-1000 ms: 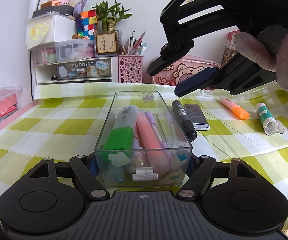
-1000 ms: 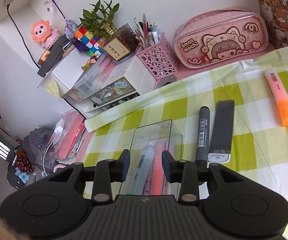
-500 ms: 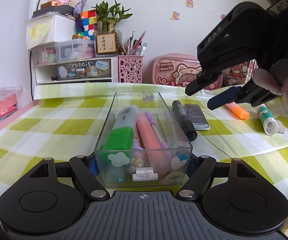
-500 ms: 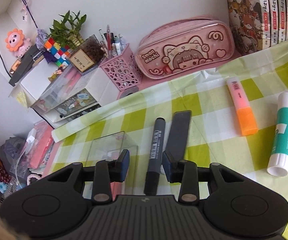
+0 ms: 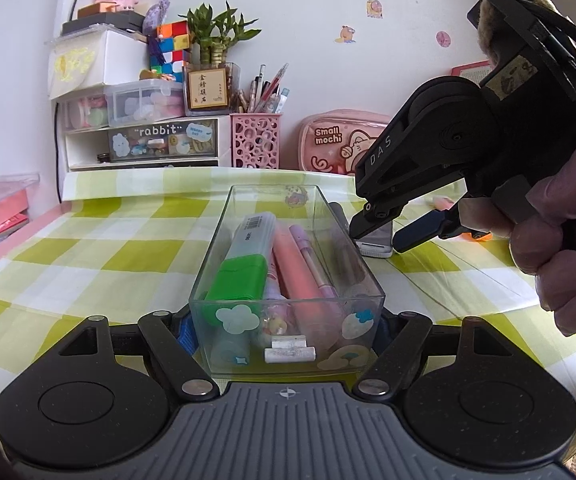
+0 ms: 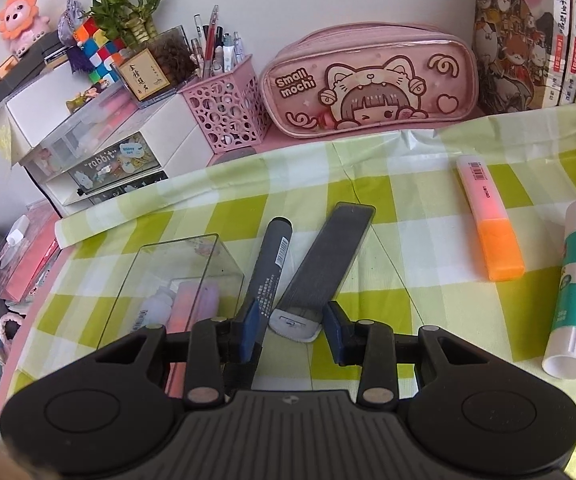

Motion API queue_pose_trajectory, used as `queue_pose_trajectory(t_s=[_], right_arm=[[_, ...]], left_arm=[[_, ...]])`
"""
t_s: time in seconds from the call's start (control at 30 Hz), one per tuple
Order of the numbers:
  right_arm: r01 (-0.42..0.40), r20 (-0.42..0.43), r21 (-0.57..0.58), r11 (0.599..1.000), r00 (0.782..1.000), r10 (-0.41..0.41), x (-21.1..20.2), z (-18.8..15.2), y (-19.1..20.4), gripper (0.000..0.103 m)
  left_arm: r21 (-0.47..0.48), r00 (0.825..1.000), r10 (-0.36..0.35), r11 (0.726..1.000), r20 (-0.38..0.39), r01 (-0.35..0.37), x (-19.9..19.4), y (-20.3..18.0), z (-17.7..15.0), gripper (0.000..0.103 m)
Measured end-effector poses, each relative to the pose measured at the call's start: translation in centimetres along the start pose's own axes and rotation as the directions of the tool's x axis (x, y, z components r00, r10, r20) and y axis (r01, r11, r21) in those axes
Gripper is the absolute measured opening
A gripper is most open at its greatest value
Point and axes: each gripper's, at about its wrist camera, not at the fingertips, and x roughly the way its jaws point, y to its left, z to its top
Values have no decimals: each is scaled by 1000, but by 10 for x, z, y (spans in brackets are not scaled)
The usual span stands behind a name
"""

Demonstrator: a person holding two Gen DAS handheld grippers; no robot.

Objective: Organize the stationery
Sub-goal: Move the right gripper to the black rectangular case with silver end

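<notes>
Gripping the near end of the clear plastic box (image 5: 288, 304), left gripper (image 5: 286, 328), one finger pressed to each side wall. Inside the box: a green-capped highlighter (image 5: 244, 280), a pink highlighter (image 5: 299, 276), a lilac pen (image 5: 311, 260), small erasers at the near wall. Resting on the green-and-white checked cloth (image 6: 427, 240). Just right of the box, lying side by side and touching near their close ends: a black marker (image 6: 270, 268) and a flat dark case with a silver end (image 6: 323, 256). Straddling the silver end, right gripper (image 6: 292, 330), blue pads still apart after just narrowing, the case between them; not clearly pinched yet, and perhaps the left pad brushes the marker, hard to tell at this angle. Same gripper in the left wrist view (image 5: 379, 234), tips down at the case, gripped by a gloved hand (image 5: 547, 248). Further right: an orange highlighter (image 6: 489, 224), then a glue stick (image 6: 575, 288). At the back, by the wall: a pink pen cup (image 6: 228, 116), a pink pencil pouch (image 6: 371, 84), white drawers (image 5: 144, 148), books (image 6: 539, 36).
</notes>
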Motion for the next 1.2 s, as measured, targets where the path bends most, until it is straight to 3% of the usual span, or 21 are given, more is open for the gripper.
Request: queue_pose_trajectory(t_s=[0.03, 0.13, 0.47, 0.53, 0.7, 0.83, 0.87, 1.1, 1.2], right_arm=[[16, -7, -4, 1000, 1000, -16, 2, 0, -1, 36], [11, -2, -6, 1000, 1000, -11, 1, 0, -5, 32], [8, -13, 15, 1000, 1000, -7, -5, 0, -18, 25], [18, -17, 22, 1000, 1000, -17, -7, 0, -22, 20], [-2, -18, 56, 998, 1000, 3, -9, 2, -30, 22], [-45, -9, 95, 994, 999, 47, -7, 3, -30, 43], [-46, -4, 88, 995, 999, 47, -7, 3, -29, 44], [-8, 54, -40, 999, 998, 10, 0, 0, -15, 44], [24, 82, -118, 993, 997, -14, 2, -4, -9, 36]], left_arm=[[0, 1000, 0, 1000, 0, 0, 0, 0, 0, 75], [0, 1000, -2, 1000, 1, 2, 1, 0, 0, 75], [0, 1000, -2, 1000, 1, 2, 1, 0, 0, 75], [0, 1000, -2, 1000, 1, 2, 1, 0, 0, 75], [0, 1000, -2, 1000, 1, 2, 0, 0, 0, 75], [0, 1000, -2, 1000, 1, 2, 1, -1, 0, 75], [0, 1000, -3, 1000, 1, 3, 1, 0, 0, 75], [1, 1000, 1, 1000, 1, -1, 1, -2, 0, 75], [1, 1000, 4, 1000, 1, -4, 1, -3, 0, 75]])
